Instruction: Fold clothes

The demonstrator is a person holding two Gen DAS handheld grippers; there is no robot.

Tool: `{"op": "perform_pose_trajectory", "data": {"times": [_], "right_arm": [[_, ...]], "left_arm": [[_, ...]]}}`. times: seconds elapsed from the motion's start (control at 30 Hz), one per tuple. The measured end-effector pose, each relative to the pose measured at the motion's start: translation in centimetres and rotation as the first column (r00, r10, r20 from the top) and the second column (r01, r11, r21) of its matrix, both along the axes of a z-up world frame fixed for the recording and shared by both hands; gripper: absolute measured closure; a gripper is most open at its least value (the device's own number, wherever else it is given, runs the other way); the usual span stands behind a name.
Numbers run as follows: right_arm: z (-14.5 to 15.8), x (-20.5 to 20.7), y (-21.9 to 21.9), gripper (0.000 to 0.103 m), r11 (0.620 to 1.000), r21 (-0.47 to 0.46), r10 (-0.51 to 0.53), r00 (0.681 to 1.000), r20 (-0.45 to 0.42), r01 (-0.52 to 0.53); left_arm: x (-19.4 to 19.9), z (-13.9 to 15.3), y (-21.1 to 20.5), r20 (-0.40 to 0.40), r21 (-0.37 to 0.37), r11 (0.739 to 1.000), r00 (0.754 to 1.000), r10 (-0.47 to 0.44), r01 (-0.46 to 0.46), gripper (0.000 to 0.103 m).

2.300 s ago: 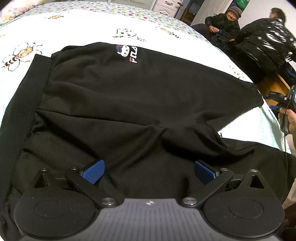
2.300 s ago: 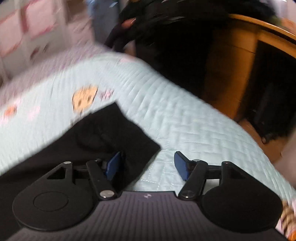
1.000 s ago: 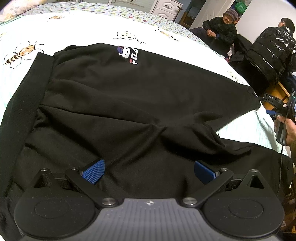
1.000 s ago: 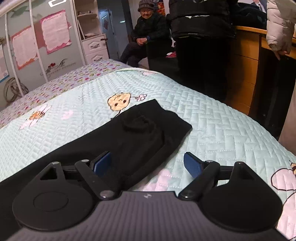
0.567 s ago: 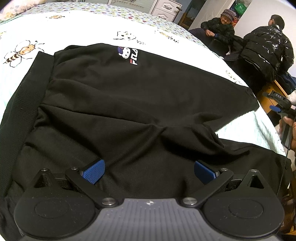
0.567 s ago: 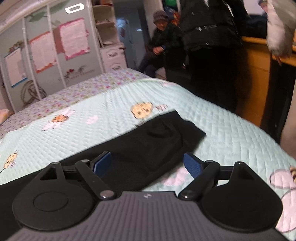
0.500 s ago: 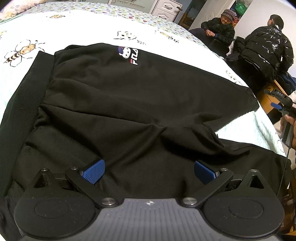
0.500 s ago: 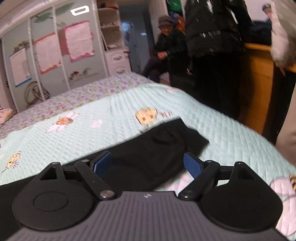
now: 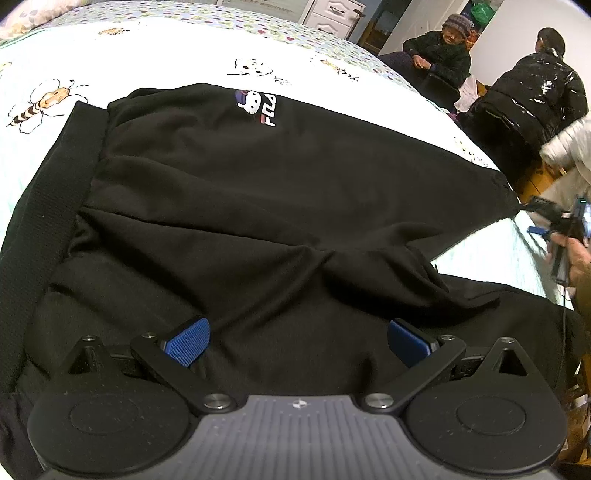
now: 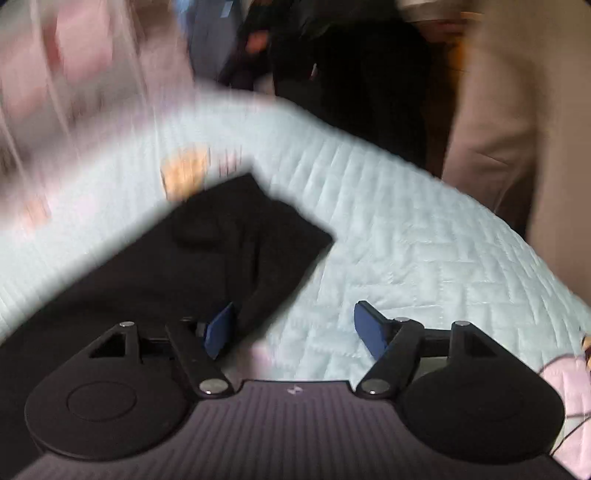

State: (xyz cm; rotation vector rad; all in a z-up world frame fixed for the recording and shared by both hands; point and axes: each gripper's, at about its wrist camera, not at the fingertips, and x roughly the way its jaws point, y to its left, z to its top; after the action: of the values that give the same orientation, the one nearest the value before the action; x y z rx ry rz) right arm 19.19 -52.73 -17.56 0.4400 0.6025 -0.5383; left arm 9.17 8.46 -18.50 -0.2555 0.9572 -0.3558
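The black top (image 9: 258,192) lies spread on the bed (image 10: 406,236). It looks soft and floppy. The left claw (image 9: 295,338) hangs wide apart over it. The right claw (image 10: 291,328) is closing by the sleeve end (image 10: 258,229), a good place to grab.

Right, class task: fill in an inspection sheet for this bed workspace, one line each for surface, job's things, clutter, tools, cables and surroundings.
Surface: quilted bedspread with bee and flower prints.
Job's things: black garment spread flat on the bed, cartoon logo facing up, wrinkles near the middle; its cuff end lies by the bed edge.
Clutter: nothing seen on the bed.
Tools: left tool open over the garment, gripping nothing; right tool closing, cuff edge beside its left pad, not pinched.
Cables: thin cable hanging by the right hand.
Surroundings: seated person, standing person, white drawers.
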Motion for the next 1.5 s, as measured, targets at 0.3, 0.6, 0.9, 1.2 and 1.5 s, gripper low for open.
{"op": "perform_pose_trajectory", "data": {"times": [0.3,0.6,0.9,1.2,1.5], "right_arm": [[1.2,0.8,1.2,0.025,0.958,0.132,0.232,0.959,0.164,-0.254],[2.8,-7.9,1.2,0.032,0.918,0.349,0.089,0.957,0.276,-0.186],[4.5,-19.4,11.3,0.020,0.789,0.394,0.370,0.876,0.310,-0.472],[2.9,-26.3,16.7,0.021,0.756,0.440,0.382,0.872,0.305,-0.485],[2.4,-37.5,4.6,0.020,0.989,0.149,-0.016,0.969,0.246,-0.021]], "left_arm": [[-0.3,0.3,-0.4,-0.010,0.022,0.999,1.000,0.025,-0.024,0.001],[-1.3,2.4,2.1,-0.028,-0.121,0.984,0.992,0.124,-0.127,0.004],[-5.3,5.3,5.2,-0.008,-0.150,0.961,0.972,0.234,-0.233,0.003],[-9.0,5.4,6.9,-0.062,-0.124,0.956,0.964,0.258,-0.264,0.003],[-10.1,5.8,6.6,-0.091,-0.110,0.946,0.951,0.297,-0.306,0.003]]}}
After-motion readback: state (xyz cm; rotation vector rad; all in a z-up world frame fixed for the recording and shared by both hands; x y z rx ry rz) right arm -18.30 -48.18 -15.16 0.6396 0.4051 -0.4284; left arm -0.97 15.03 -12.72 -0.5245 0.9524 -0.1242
